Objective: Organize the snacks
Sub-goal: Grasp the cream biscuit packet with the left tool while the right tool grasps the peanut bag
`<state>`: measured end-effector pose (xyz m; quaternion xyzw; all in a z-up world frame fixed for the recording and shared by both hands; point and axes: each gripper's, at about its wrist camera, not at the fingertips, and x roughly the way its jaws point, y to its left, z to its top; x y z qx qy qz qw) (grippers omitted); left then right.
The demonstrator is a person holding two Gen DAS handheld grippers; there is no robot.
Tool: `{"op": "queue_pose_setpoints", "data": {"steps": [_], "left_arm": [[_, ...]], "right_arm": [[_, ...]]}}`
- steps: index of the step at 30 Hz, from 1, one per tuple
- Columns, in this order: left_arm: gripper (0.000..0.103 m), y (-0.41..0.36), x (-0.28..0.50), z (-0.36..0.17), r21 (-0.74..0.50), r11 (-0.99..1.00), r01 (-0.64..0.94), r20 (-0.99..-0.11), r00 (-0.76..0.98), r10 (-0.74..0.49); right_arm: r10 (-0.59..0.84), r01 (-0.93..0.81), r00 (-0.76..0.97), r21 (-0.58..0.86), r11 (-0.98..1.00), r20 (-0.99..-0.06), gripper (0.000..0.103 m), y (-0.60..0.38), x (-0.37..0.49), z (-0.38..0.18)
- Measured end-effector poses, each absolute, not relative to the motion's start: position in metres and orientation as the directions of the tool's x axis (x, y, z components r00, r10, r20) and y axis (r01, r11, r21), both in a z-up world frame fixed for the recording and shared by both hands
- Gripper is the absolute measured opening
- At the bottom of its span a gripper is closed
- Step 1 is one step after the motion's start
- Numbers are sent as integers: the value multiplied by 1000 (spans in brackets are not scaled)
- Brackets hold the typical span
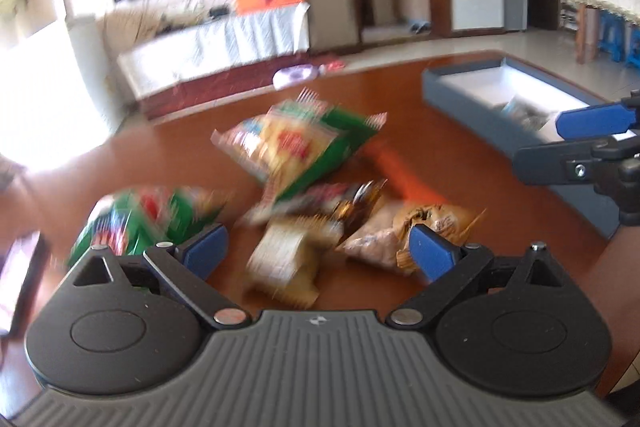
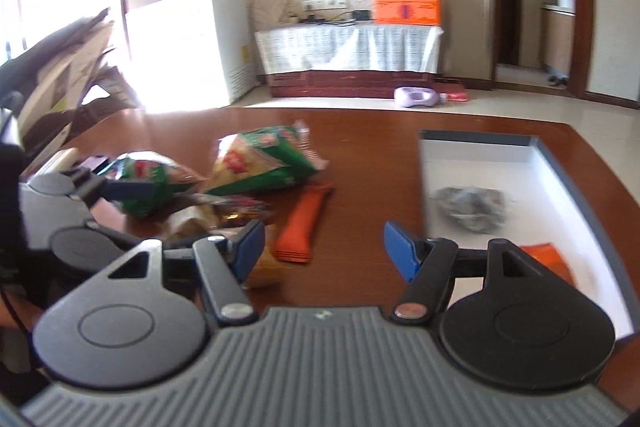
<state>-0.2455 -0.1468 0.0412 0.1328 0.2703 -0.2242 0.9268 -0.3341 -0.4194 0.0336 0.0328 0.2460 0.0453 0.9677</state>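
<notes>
A pile of snack packets lies on the brown table (image 1: pixel 460 155). A big green and yellow bag (image 1: pixel 304 143) lies at the back, a green bag (image 1: pixel 136 219) at the left, small tan packets (image 1: pixel 280 263) and a brown packet (image 1: pixel 384 235) in front. My left gripper (image 1: pixel 320 251) is open and empty just above the tan packets. My right gripper (image 2: pixel 324 247) is open and empty over the bare table, between an orange bar (image 2: pixel 304 227) and the grey tray (image 2: pixel 560 163). The tray holds a grey packet (image 2: pixel 472 207) and an orange packet (image 2: pixel 548 259).
The tray (image 1: pixel 448 87) stands at the table's right side. The right gripper's fingers (image 1: pixel 592 123) show over it in the left wrist view. The left gripper (image 2: pixel 80 211) shows at the left in the right wrist view. A chair with papers (image 2: pixel 64 75) stands beyond the table's left edge.
</notes>
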Motion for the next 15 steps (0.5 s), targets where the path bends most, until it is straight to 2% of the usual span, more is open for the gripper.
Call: {"op": "queue_pose_setpoints", "data": {"steps": [5, 8, 13, 15], "left_arm": [[99, -126, -240, 39, 94, 876, 474, -564, 751, -345], [99, -118, -236, 46, 76, 888, 453, -535, 771, -347], [99, -123, -226, 34, 93, 861, 499, -595, 721, -354], [98, -127, -223, 28, 108, 851, 514, -606, 712, -354]], "right_arm": [[145, -167, 840, 6, 986, -523, 68, -386, -322, 23], [148, -191, 821, -22, 981, -552, 67, -381, -316, 18], [164, -210, 798, -13, 978, -579, 67, -378, -306, 11], [162, -217, 792, -22, 976, -589, 63, -374, -302, 9]]}}
